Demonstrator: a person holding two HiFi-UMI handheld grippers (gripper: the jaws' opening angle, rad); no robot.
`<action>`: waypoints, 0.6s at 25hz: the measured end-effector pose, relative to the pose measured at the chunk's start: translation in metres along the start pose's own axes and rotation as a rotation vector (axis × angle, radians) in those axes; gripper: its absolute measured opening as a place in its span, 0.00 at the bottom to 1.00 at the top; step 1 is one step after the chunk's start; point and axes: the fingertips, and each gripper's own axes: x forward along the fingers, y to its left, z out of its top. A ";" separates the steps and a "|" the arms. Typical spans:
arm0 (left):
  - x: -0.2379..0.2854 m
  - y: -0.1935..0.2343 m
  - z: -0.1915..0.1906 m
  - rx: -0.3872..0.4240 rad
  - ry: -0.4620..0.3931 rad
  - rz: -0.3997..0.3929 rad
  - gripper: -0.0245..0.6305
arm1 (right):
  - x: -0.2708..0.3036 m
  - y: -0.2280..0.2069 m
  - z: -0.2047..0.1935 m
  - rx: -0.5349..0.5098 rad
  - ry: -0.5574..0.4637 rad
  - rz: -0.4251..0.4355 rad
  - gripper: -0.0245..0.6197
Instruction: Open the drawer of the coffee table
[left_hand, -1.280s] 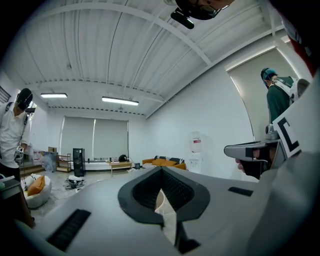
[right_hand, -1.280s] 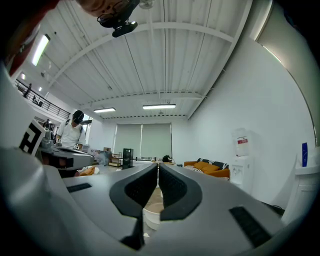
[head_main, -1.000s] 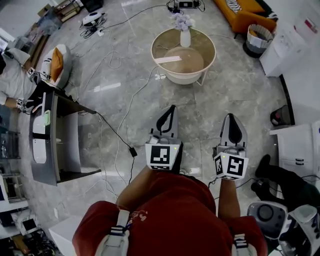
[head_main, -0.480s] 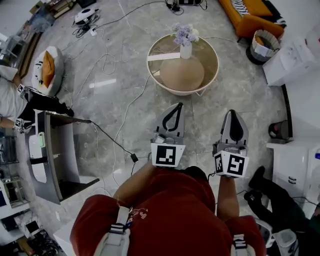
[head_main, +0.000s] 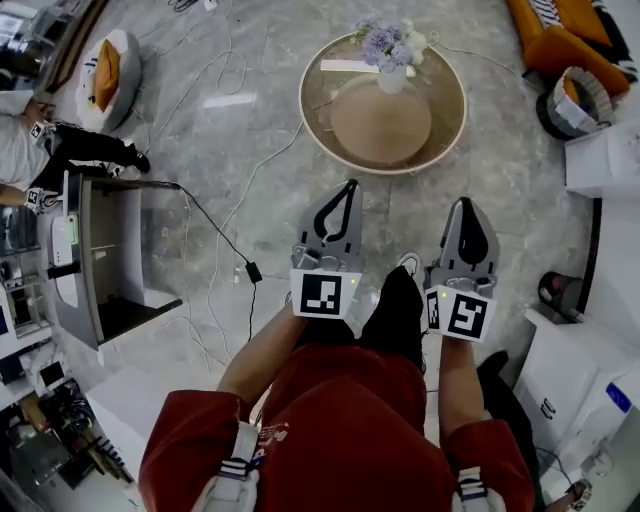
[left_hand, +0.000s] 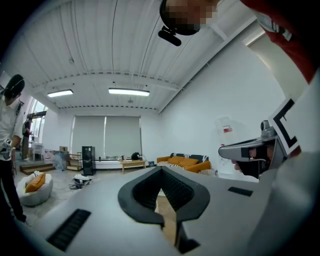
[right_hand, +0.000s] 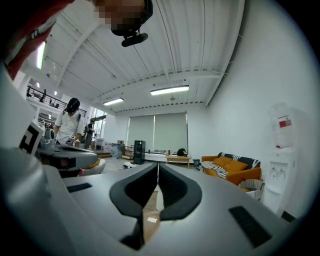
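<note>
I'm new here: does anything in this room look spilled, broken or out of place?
Nothing is spilled or broken. Only the loose cables stand out: they snake over the floor between the grey desk and the round coffee table, a possible trip hazard.

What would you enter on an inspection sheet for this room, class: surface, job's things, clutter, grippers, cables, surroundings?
Surface: grey marble floor, bare between the grippers and the table.
Job's things: round coffee table ahead of both grippers; its drawer cannot be made out.
Clutter: vase of purple flowers and a white strip on the table.
Grippers: left gripper and right gripper shut, empty, short of the table.
Cables: black cable and white cable trail over the floor.
Surroundings: orange sofa, basket, beanbag, grey desk, a person.
</note>
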 end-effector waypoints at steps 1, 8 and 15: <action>0.006 0.001 -0.009 0.005 0.001 0.031 0.06 | 0.009 -0.004 -0.012 0.002 0.010 0.034 0.08; 0.044 -0.004 -0.103 0.074 -0.028 0.088 0.06 | 0.047 -0.016 -0.126 -0.007 0.110 0.173 0.08; 0.072 0.008 -0.284 0.062 -0.067 0.075 0.06 | 0.067 0.004 -0.311 -0.039 0.137 0.214 0.08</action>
